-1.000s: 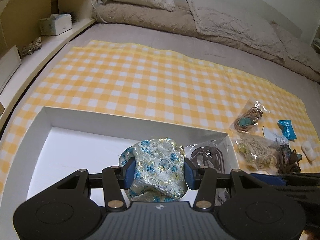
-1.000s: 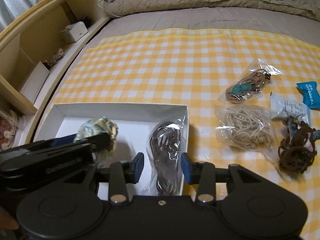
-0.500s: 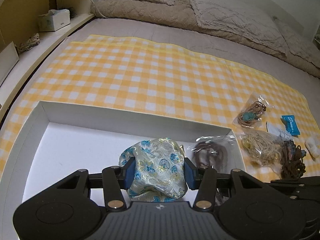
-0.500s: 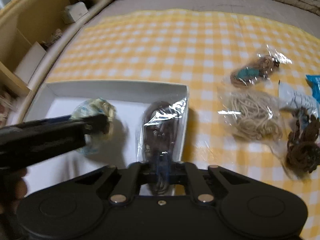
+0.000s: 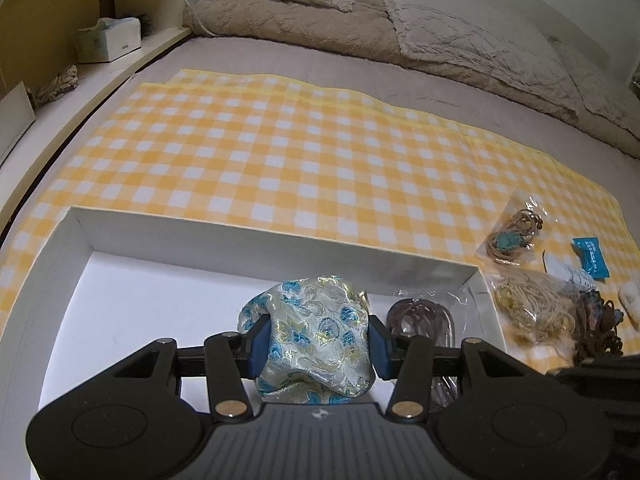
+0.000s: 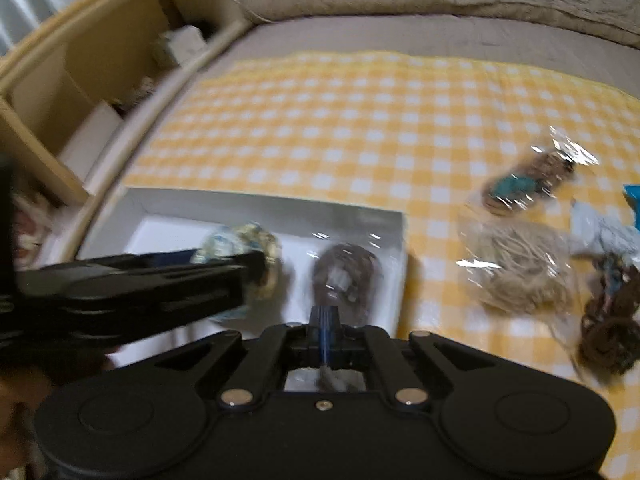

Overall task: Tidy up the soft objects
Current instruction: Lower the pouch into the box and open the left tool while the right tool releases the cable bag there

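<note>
Right hand-held gripper [image 6: 325,320] now closed empty, brown cord bag [image 6: 346,276] released

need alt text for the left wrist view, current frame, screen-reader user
The left gripper is shut on a floral brocade pouch over an open white box, next to a bagged coil of brown cord in the box. The box sits on a yellow checked cloth on a bed, with more bagged cords to its right.
</note>
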Demonstrator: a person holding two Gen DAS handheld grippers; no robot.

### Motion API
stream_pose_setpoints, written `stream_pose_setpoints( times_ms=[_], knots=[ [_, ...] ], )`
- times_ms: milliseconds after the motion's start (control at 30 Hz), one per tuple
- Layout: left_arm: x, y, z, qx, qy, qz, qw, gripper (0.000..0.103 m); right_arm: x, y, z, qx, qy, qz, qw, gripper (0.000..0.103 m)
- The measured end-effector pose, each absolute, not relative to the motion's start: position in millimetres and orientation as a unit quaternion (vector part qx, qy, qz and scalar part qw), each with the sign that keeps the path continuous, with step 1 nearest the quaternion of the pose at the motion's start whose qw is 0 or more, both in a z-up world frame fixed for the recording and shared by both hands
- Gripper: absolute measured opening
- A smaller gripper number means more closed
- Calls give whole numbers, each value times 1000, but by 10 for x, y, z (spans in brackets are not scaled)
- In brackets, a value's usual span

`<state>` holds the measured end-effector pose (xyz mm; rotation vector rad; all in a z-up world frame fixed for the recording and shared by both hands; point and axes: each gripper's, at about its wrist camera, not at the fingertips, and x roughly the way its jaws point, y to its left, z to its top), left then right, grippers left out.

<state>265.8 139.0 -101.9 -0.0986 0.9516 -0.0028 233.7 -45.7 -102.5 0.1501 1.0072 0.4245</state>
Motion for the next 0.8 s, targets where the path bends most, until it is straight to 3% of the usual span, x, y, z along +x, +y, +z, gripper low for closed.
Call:
stream_pose_setpoints(
  times_ms=[467,700,800],
  knots=[
    [2680,1355,-1057,-50,463,-15,885,51,2433,-362,-1417,40,513,181,838,1],
    [2700,1363,-1073,-47,461,-15,886,52,2527,-518,-1462,132,519,163,829,2],
    [2700,1373,-1072,-47,459,-14,887,57,2501,-529,-1372,122,510,167,835,5]
  ],
)
